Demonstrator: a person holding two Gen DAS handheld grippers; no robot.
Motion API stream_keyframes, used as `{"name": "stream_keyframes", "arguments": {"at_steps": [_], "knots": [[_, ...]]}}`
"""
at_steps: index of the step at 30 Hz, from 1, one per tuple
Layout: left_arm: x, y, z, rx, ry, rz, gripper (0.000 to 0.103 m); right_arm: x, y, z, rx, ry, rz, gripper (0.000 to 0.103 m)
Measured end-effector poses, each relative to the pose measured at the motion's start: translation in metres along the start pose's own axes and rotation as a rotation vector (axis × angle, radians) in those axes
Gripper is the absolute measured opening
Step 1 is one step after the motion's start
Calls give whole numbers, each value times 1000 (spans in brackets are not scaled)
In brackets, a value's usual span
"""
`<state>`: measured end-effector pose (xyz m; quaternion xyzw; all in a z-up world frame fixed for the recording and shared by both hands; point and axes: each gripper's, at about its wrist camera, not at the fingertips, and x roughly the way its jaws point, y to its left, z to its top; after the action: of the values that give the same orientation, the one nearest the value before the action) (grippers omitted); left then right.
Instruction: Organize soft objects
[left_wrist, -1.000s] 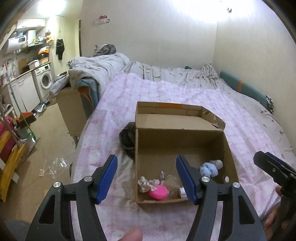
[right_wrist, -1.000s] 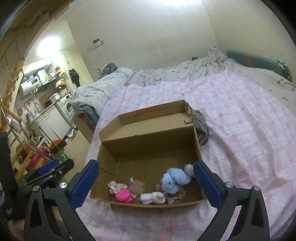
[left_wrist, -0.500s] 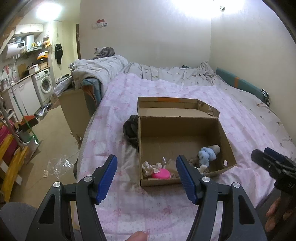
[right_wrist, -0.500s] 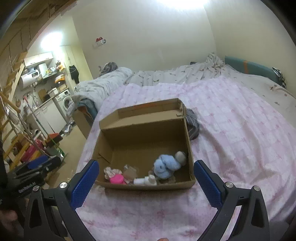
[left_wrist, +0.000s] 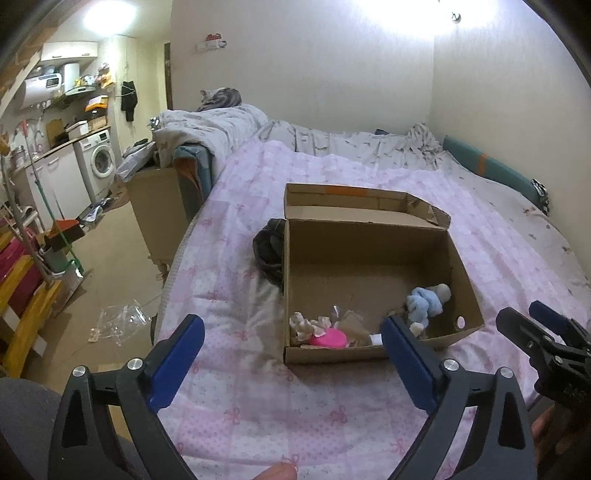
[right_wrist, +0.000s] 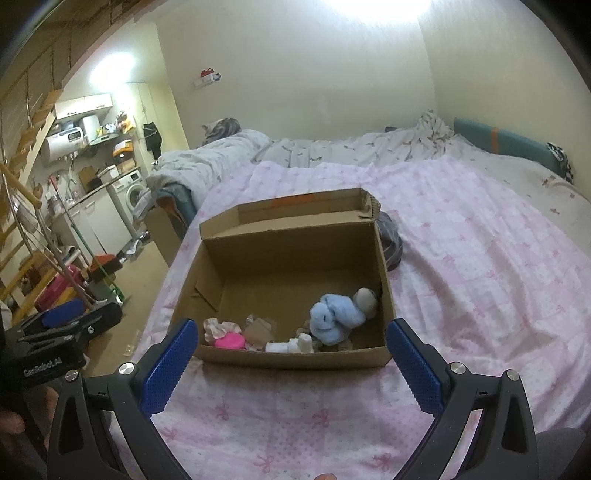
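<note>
On the pink bedspread (left_wrist: 236, 266) sits an open cardboard box (left_wrist: 373, 254) at twelve o'clock from both grippers. Along its near wall lie the soft objects: a blue plush toy (right_wrist: 334, 317) toward three o'clock, a pink round piece (right_wrist: 229, 340) toward nine o'clock, a white rolled cloth (right_wrist: 286, 346) between them. A dark garment (left_wrist: 269, 249) touches the box's outer side. The left gripper (left_wrist: 291, 363) hangs over the bedspread, its jaws opening with nothing between them. The right gripper (right_wrist: 290, 363) has its jaws spread wide, empty, the box's near wall beyond them.
</note>
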<state>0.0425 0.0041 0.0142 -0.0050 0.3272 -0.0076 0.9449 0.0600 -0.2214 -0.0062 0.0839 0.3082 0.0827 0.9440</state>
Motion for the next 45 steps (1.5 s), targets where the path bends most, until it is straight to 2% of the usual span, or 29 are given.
{"name": "stream_keyframes", "arguments": {"at_steps": [11,16,25,45], "knots": [[7,2,-2,-9,15,-39,97,10,-3,-3,10,18,-44,103],[5,-2,-3,11,4,-42,100,10,1,-4,-16,16,-46,103],[4,-4,-4,19,-4,-39,101,9,7,-6,-49,13,-56,103],[5,-6,-6,20,14,-41,102,9,6,-5,-42,15,-56,103]]}}
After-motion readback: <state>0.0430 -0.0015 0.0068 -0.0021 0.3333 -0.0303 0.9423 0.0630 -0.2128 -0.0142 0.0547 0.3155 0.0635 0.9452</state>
